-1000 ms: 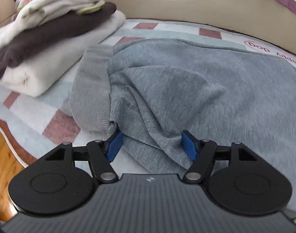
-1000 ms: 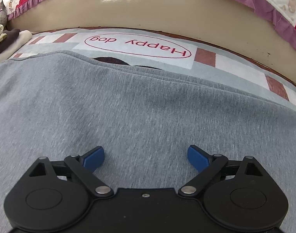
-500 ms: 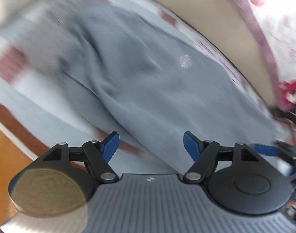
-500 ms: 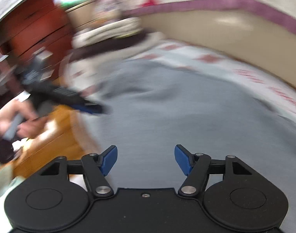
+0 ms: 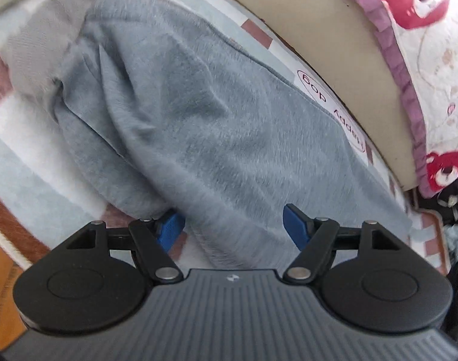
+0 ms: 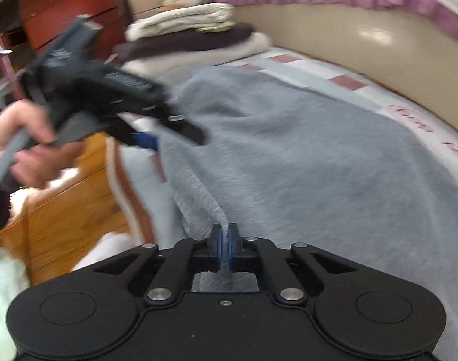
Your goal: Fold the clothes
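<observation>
Daylight, bright and diffuse. Glare washes out the upper right corner of the left wrist view. Both views bow strongly toward their edges. Motion blur smears the hand (image 6: 24,150) and left gripper (image 6: 144,141); fine detail there possibly unreadable. Shadows are soft.

This is a bedroom in a home. A bed quilt (image 5: 433,60) with red bears sits at 2 o'clock, and a pile of folded clothes (image 6: 195,36) and a wooden dresser (image 6: 63,9) at 11 o'clock.
</observation>
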A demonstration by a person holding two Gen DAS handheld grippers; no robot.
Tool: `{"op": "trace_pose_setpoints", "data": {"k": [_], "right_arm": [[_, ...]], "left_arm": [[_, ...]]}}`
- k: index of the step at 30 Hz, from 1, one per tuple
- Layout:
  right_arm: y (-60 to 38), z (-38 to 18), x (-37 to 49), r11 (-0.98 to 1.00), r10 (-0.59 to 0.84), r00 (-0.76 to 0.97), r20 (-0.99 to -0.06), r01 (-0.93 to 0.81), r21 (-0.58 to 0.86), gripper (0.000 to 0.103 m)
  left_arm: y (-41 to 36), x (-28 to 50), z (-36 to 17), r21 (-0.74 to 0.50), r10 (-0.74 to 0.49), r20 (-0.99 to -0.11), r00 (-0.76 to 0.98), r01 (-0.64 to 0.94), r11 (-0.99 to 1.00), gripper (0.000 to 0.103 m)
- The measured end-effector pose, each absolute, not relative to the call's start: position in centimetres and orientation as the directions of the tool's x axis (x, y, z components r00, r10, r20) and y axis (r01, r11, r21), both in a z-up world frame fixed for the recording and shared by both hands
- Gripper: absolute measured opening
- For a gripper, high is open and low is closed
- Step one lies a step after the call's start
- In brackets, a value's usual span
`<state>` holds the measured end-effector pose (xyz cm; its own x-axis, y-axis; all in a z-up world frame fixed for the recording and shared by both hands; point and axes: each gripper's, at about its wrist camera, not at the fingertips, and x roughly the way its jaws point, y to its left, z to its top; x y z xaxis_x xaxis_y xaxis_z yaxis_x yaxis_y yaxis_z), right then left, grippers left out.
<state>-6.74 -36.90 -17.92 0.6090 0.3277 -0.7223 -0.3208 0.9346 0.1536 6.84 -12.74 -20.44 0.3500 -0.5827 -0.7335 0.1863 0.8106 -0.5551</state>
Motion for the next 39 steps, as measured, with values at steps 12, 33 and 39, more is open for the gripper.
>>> {"op": "trace_pose_setpoints", "data": {"k": [12, 33, 39], "right_arm": [[-39.9, -20.1, -5.3, 0.959, 0.272, 0.603, -0.750, -0.107, 0.262, 0.003], [-37.1, -22.5, -8.8, 0.750, 0.419, 0.618, -0.665, 0.177, 0.637, 0.060], [-35.6, -22.9, -6.3, 0.829, 0.364, 0.686, -0.630, 0.070, 0.554, 0.072]], "left_arm": [[-15.6, 3.1, -18.1, -0.254, -0.511, -0.736, 0.444, 0.519, 0.816, 0.073], [-18.2, 10.2, -21.6, -0.440, -0.565, -0.746, 0.352, 0.375, 0.816, 0.067], [-17.5, 10.6, -21.7, -0.490, -0.587, -0.732, 0.346, 0.333, 0.806, 0.067]]}}
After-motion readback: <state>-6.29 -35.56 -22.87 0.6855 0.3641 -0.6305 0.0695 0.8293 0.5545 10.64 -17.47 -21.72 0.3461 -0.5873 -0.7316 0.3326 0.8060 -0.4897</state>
